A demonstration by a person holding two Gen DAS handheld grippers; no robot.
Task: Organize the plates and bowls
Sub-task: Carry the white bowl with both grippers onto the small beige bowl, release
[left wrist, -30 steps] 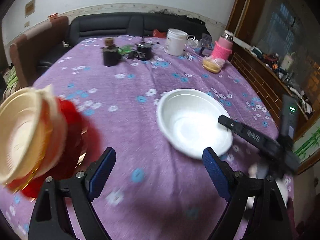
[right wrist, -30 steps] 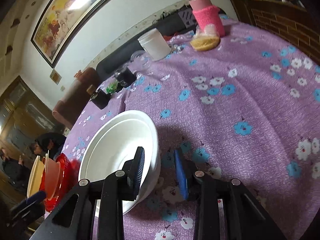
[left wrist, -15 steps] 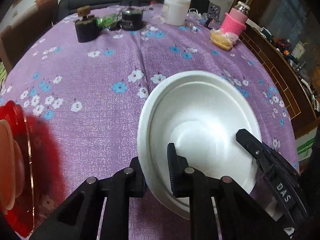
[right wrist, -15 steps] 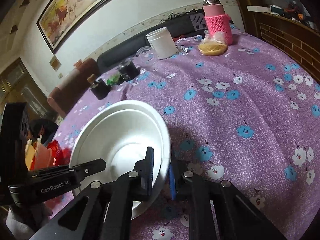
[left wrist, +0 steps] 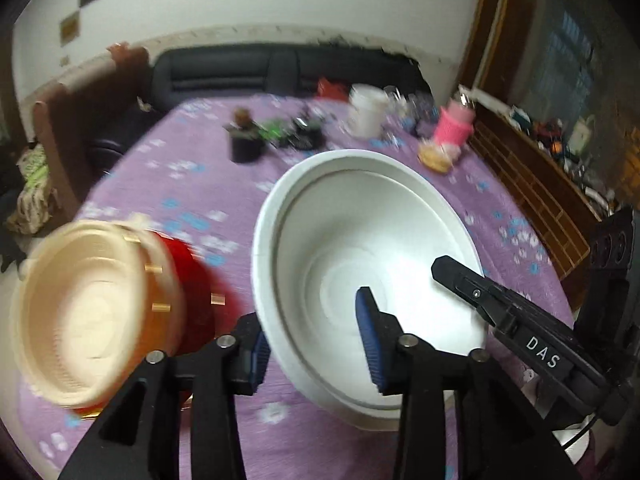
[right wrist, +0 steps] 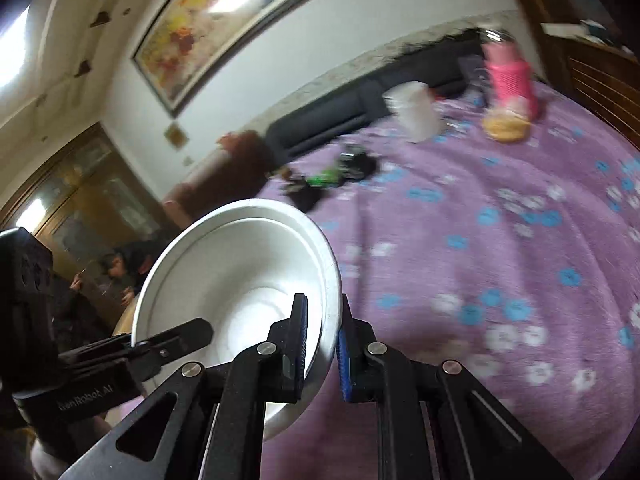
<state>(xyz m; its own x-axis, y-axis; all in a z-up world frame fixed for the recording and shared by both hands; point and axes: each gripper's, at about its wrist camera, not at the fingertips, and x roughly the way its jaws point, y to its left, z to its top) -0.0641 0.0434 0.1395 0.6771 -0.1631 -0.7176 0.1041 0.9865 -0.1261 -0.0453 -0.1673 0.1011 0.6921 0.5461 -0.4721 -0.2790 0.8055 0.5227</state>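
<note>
left gripper [left wrist: 316, 346] — clamps white bowl [left wrist: 360, 264] rim | right gripper [right wrist: 322, 344] — pinches opposite rim | purple floral tablecloth [right wrist: 500, 248], blurred

the left wrist view looks out along the left tongs [left wrist: 316, 348], low over the bench with the purple flowered cloth [left wrist: 192, 176], facing the far dark sofa [left wrist: 248, 72]. it sits very close to a big white round bowl [left wrist: 360, 248], with the right tongs [left wrist: 452, 270] entering from its right. the right wrist view looks along the right tongs [right wrist: 322, 342], tilted up toward a framed painting [right wrist: 216, 20], equally close to the same bowl [right wrist: 236, 268], the left tongs [right wrist: 200, 330] entering from its left. both views share the bowl, the cloth, the sofa and a pink-sleeved bottle [left wrist: 454, 128] [right wrist: 512, 76].
</note>
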